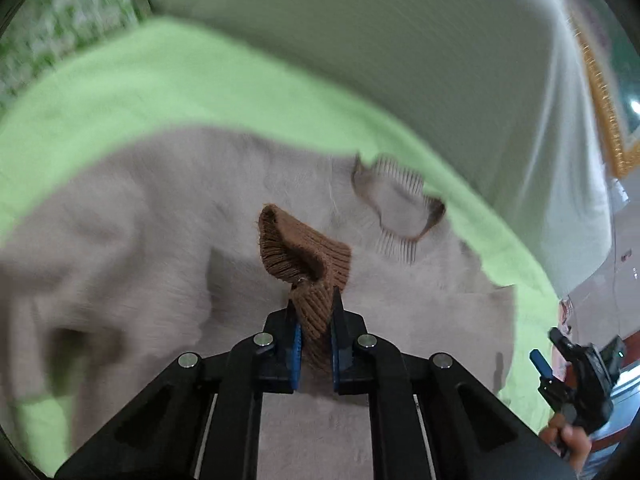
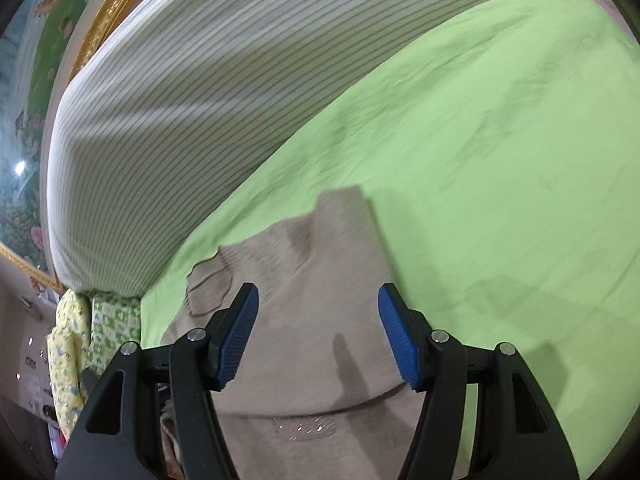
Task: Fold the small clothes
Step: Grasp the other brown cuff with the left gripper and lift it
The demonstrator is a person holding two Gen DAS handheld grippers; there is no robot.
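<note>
Green sheet (image 2: 500, 140) under sweater (image 2: 320, 320), collar (image 1: 400, 208) toward headboard (image 2: 180, 100).

Even indoor light; motion blur throughout; fisheye bending, dark corners; soft shadows.

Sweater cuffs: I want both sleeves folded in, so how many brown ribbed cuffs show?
1: the brown ribbed cuff is pinched in the left gripper over the beige sweater. The other may be hidden.
</note>
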